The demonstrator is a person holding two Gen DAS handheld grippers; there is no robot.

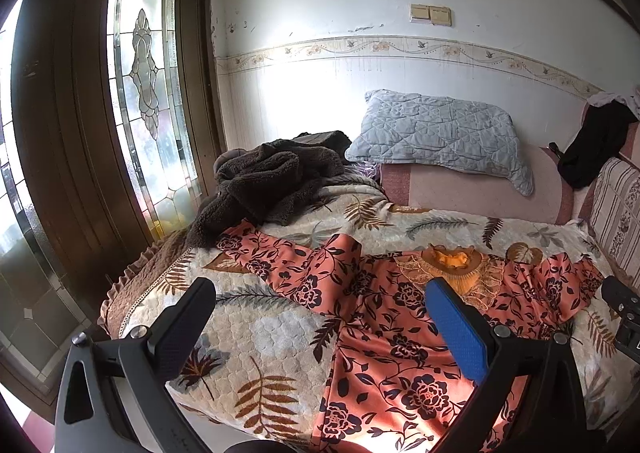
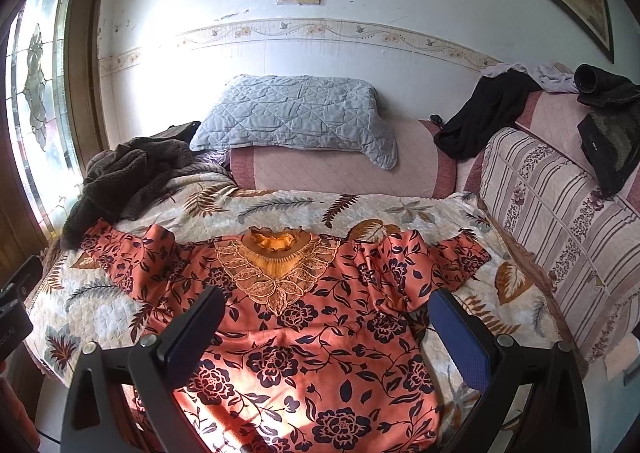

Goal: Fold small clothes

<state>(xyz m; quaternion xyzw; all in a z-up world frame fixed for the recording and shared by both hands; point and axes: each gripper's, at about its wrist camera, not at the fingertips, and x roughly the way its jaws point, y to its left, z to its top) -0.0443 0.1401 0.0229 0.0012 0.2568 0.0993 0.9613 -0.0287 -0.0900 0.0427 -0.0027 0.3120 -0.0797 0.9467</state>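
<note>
A small coral dress with dark flower print (image 1: 384, 333) (image 2: 312, 353) lies spread flat, front up, on a leaf-patterned bed cover (image 1: 264, 337) (image 2: 100, 309). Its orange lace neckline (image 1: 452, 265) (image 2: 276, 253) points toward the far wall, and both short sleeves are spread out sideways. My left gripper (image 1: 320, 293) hovers open above the dress's left side and left sleeve, holding nothing. Over the dress's lower middle my right gripper (image 2: 326, 303) is open too, fingers wide apart. The right gripper's body shows at the right edge of the left wrist view (image 1: 624, 313).
A brown fleece garment (image 1: 260, 181) (image 2: 128, 177) is heaped at the bed's far left by a stained-glass door (image 1: 152, 73). A grey quilted pillow (image 1: 440, 133) (image 2: 296, 113) and black clothes (image 2: 480, 113) lie on the pink sofa back. A striped cushion (image 2: 560, 221) borders the right.
</note>
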